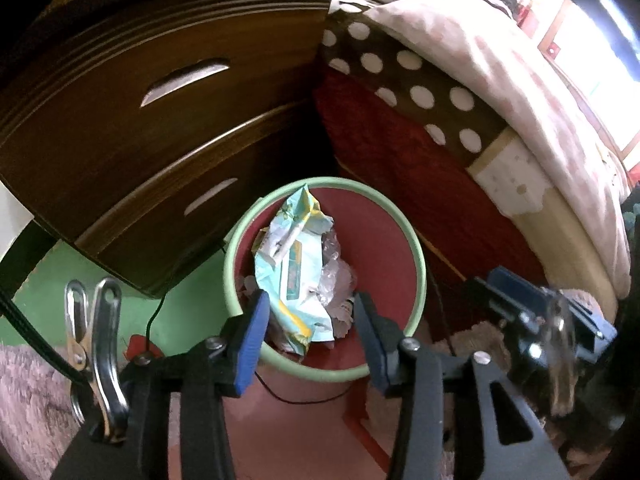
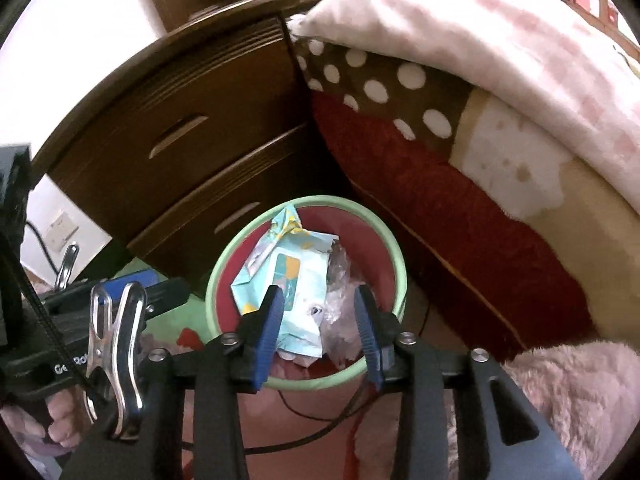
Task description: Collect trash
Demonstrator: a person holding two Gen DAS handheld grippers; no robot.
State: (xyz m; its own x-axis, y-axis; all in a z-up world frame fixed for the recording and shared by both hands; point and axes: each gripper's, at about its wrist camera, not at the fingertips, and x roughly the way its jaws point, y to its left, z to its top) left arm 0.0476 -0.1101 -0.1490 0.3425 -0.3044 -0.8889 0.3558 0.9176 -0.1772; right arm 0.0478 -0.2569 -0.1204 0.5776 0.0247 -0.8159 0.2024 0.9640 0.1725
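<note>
wrapper (image 1: pixel 294 268) in bin (image 1: pixel 240 240), below open left claw (image 1: pixel 310 326)

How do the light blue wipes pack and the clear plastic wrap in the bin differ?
The wipes pack is opaque, light blue with yellow print; the clear plastic wrap is see-through and colourless. The wipes pack is the larger and pokes up to the bin's green rim; the wrap sits lower, toward the bed side. The pack keeps a flattish, folded shape, while the wrap is crumpled. Both lie inside the bin, touching, and neither is held.
</note>
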